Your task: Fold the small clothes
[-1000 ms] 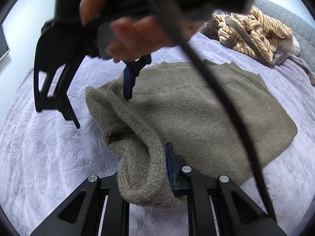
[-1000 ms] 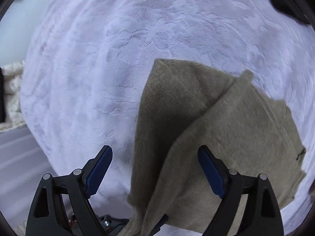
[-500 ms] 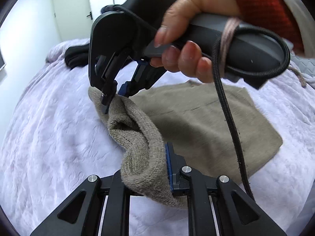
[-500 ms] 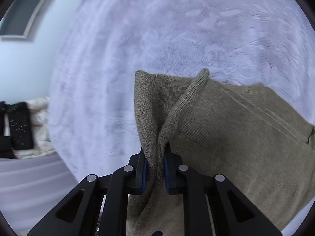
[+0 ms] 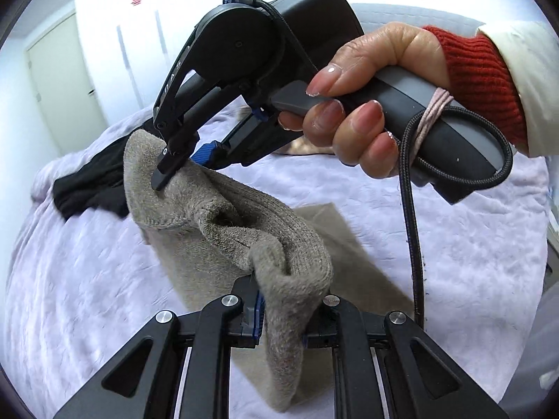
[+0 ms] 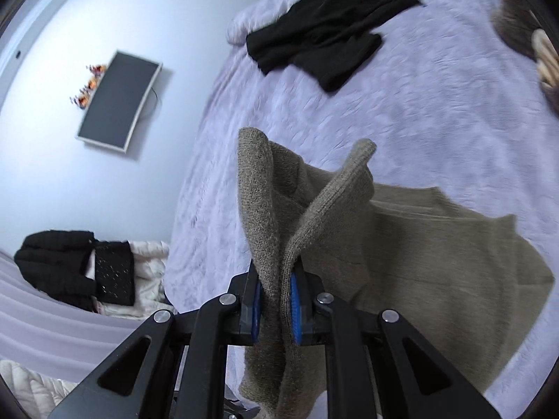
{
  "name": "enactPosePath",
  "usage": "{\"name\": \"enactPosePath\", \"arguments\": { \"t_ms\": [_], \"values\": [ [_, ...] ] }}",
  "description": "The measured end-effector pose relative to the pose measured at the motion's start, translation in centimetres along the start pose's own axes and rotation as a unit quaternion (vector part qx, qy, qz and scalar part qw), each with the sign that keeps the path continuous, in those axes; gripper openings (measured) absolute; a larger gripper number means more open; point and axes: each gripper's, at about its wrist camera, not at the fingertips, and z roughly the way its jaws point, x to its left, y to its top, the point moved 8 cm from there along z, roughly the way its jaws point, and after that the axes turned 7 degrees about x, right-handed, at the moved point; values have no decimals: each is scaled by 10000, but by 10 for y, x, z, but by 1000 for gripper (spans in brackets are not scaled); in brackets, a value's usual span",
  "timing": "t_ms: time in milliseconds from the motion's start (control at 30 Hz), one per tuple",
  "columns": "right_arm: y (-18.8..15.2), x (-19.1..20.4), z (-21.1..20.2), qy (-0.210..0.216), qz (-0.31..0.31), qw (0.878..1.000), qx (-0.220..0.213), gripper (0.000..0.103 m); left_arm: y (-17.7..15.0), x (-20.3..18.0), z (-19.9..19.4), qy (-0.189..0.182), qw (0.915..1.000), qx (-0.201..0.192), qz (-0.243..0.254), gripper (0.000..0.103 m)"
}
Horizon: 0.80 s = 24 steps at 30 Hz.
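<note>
An olive-grey knit sweater point(image 5: 241, 237) is held up off the lilac bedspread point(image 5: 87, 279) along one edge. My left gripper point(image 5: 279, 317) is shut on a bunched corner of it at the bottom of the left wrist view. My right gripper point(image 5: 178, 171), gripped by a hand point(image 5: 356, 111) in a red cuff, is shut on the sweater's other corner further back. In the right wrist view the right gripper point(image 6: 276, 300) pinches two knit layers of the sweater point(image 6: 401, 244), whose lower part still rests on the bedspread point(image 6: 419, 104).
A black garment point(image 6: 325, 35) lies crumpled near the bed's far corner, also the black garment point(image 5: 91, 181) behind the sweater in the left wrist view. A striped top point(image 6: 541, 52) peeks in at the right edge. Beside the bed are dark clothes point(image 6: 70, 265), and a wall screen point(image 6: 118, 101).
The right gripper came down onto the sweater's far corner and shut on it. Both grippers then rose with the edge, pulling the sweater up off the bedspread.
</note>
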Motion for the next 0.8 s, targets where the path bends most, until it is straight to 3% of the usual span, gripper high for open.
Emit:
{"name": "enactPosePath", "arguments": {
  "t_ms": [267, 433, 600, 633, 667, 700, 733, 800],
  "values": [
    [-45, -130, -48, -107, 911, 9945, -506, 15, -8, -78, 59, -401, 9963, 465, 602, 16],
    [-79, -211, -24, -429, 1549, 9862, -394, 15, -30, -109, 99, -533, 9908, 936, 819, 16],
    [-89, -240, -11, -366, 1737, 9831, -455, 16, -36, -110, 112, -533, 9907, 1081, 639, 17],
    [-88, -241, -12, -392, 1735, 9830, -458, 16, -38, -110, 114, -508, 9905, 1122, 609, 19],
    [-89, -240, -13, -416, 1723, 9831, -451, 17, -39, -108, 115, -496, 9900, 1180, 584, 32],
    [-89, -239, -14, -438, 1717, 9832, -440, 20, -38, -105, 115, -456, 9900, 1213, 550, 54],
    [-90, -238, -17, -494, 1734, 9827, -424, 21, -38, -98, 113, -390, 9913, 1152, 499, 62],
    [-91, -235, -25, -706, 1780, 9806, -419, 30, -40, -90, 104, -370, 9930, 1034, 433, 65]
  ]
}}
